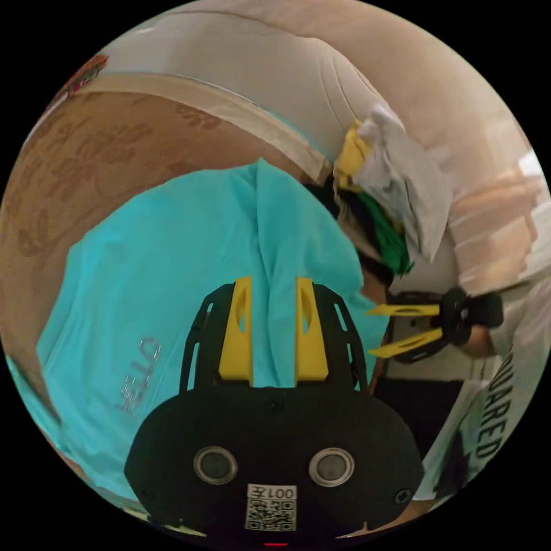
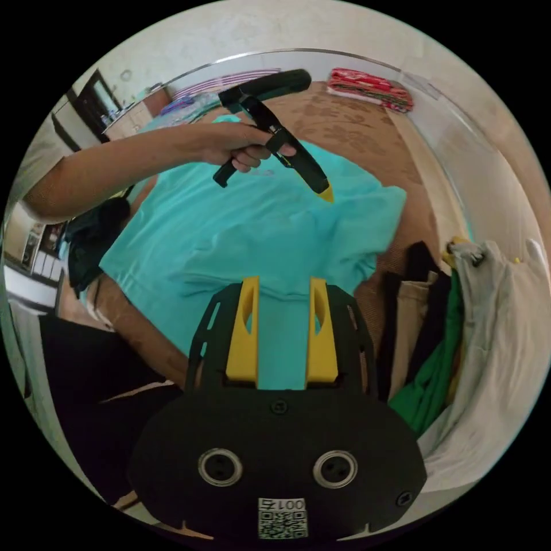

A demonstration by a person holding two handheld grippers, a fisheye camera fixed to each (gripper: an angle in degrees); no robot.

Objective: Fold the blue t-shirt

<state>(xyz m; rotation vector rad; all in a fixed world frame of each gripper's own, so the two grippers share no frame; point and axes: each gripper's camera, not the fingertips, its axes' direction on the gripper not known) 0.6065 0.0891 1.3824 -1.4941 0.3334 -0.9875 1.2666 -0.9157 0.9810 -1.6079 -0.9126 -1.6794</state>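
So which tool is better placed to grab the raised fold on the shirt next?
Probably left. The left tool hangs open straddling the raised ridge of the turquoise cotton t-shirt; the right tool, also open, sits over flatter cloth near its edge.

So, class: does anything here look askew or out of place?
The blue t-shirt is not flat: a raised ridge runs down it and one sleeve lies crumpled. Beside it, a pile of clothes sits in a loose heap.
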